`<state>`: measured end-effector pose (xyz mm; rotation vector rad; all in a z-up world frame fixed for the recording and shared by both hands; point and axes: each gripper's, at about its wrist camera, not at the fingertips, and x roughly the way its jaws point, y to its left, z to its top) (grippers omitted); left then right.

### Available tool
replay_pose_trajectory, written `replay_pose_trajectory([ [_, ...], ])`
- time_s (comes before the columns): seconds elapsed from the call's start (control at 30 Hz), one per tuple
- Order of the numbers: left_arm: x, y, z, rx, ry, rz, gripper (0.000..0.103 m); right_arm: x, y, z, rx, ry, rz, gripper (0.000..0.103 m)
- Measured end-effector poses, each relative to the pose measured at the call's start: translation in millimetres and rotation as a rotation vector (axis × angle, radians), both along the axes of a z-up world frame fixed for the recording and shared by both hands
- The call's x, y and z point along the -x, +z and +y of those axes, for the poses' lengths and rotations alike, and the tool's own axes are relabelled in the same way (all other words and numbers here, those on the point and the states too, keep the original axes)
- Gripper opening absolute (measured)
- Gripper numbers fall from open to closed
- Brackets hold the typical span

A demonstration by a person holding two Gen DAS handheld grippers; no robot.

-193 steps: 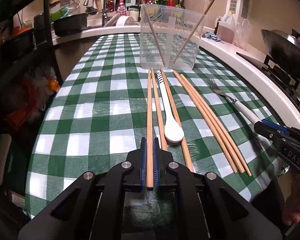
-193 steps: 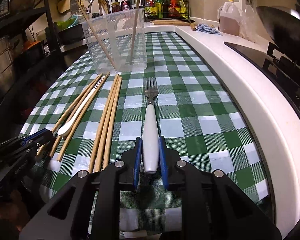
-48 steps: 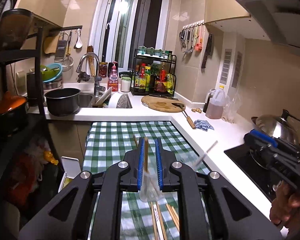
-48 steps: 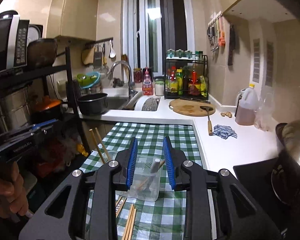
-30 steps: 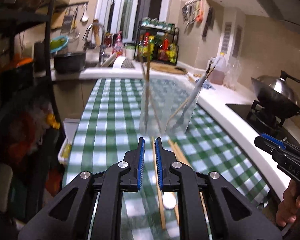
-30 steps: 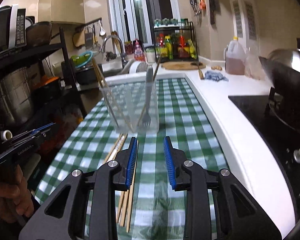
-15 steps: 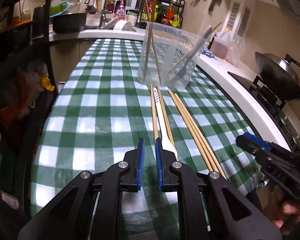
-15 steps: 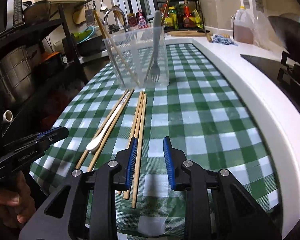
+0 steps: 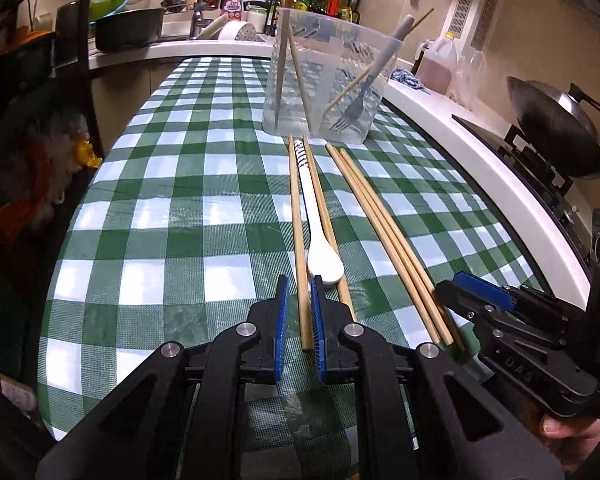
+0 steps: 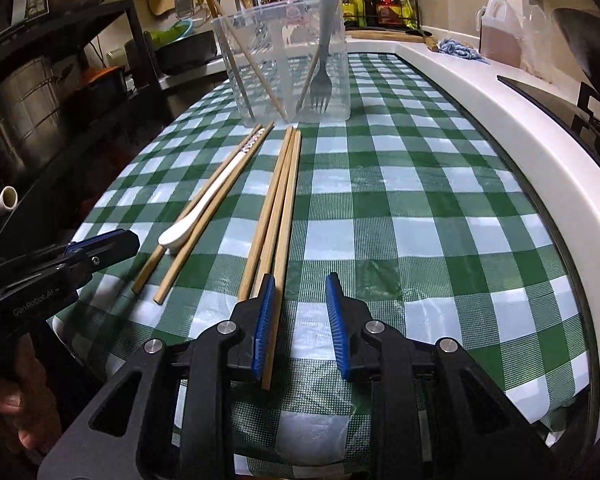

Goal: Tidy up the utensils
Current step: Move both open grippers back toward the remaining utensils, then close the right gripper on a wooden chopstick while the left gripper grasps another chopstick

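A clear plastic tub [image 9: 326, 76] [image 10: 286, 60] stands on the checked tablecloth and holds chopsticks and a fork [image 9: 364, 92] [image 10: 322, 80]. In front of it lie a white spoon [image 9: 316, 224] [image 10: 204, 204] between two single chopsticks, and a bundle of three chopsticks [image 9: 388, 236] [image 10: 276, 208]. My left gripper [image 9: 298, 284] is open and low, with the near end of the leftmost chopstick [image 9: 298, 240] between its jaws. My right gripper [image 10: 300, 284] is open and low, with the bundle's rightmost chopstick [image 10: 282, 248] just inside its left jaw.
The green checked tablecloth [image 9: 172, 216] covers a counter with a white rim [image 10: 512, 128] on the right. A wok [image 9: 556, 128] sits on the stove further right. A dark shelf rack [image 10: 60, 80] stands to the left. A sink with dishes [image 9: 188, 24] lies behind.
Both grippers have come down and forward to the near ends of the chopsticks on the cloth. Earlier they dropped a chopstick and the fork into the tub and opened.
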<state>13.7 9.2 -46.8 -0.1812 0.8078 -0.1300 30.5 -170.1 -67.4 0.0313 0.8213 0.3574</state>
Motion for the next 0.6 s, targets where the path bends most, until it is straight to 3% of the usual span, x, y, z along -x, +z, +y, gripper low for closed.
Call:
replay_pose_trajectory([
  [0.27, 1, -6, -8, -0.02, -0.024, 0.017, 0.012, 5, -2, 7, 0.048, 0.024, -0.017, 0.025],
  [0.43, 1, -9, -15, -0.053, -0.03, 0.023, 0.012, 5, -3, 3, 0.053, 0.01, -0.017, 0.007],
  [0.6, 0, -9, -17, -0.074, -0.023, 0.021, 0.012, 5, -3, 0, 0.039, 0.008, -0.01, 0.006],
])
